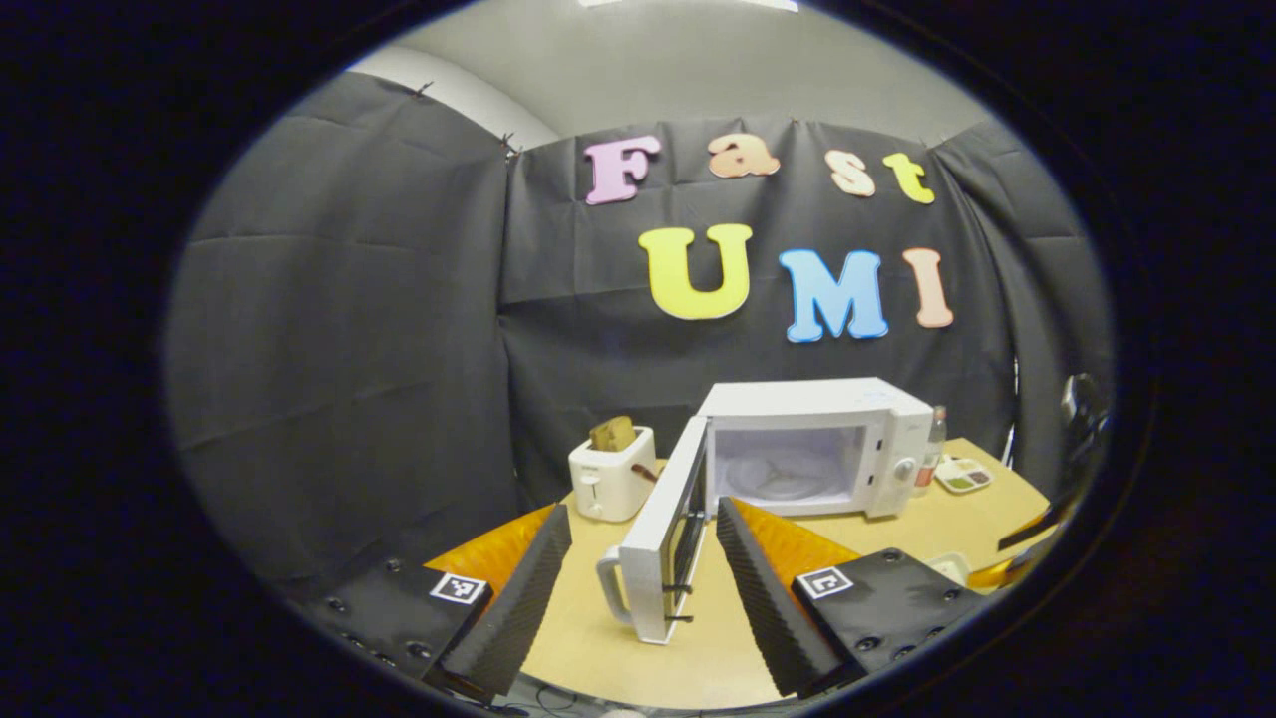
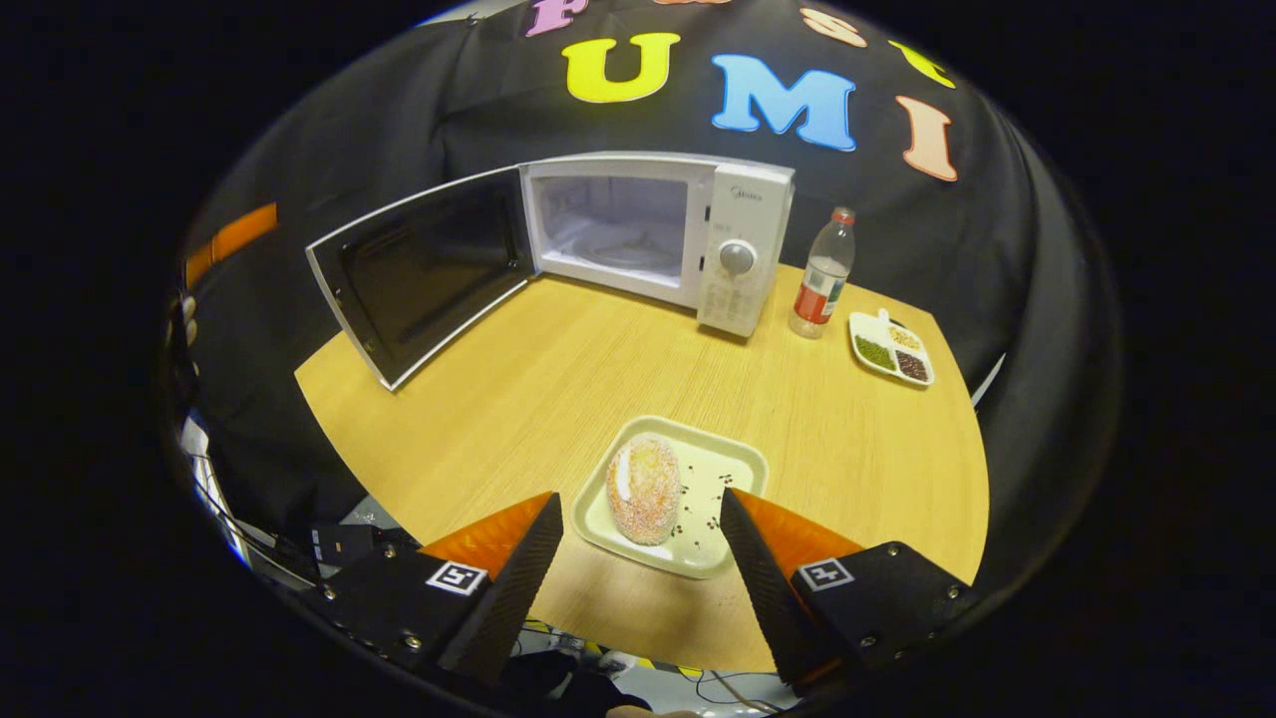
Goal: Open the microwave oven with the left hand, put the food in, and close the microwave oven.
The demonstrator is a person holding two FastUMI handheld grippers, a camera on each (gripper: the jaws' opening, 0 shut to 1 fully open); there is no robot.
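Orange right hand-held gripper (image 2: 638, 524) spread, straddling tray (image 2: 733, 461)

Tray (image 2: 733, 461) with bread (image 2: 645, 488) before the microwave (image 2: 743, 239) (door (image 2: 424, 267) open leftward), bottle (image 2: 823, 274) just right.

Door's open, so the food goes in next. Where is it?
In the right gripper view the food lies on a pale tray at the table's near edge, between the right claw's open fingers.

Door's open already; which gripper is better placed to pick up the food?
Right. The right gripper is open with its fingers flanking the tray holding the bread. The left gripper faces the microwave door, away from the food.
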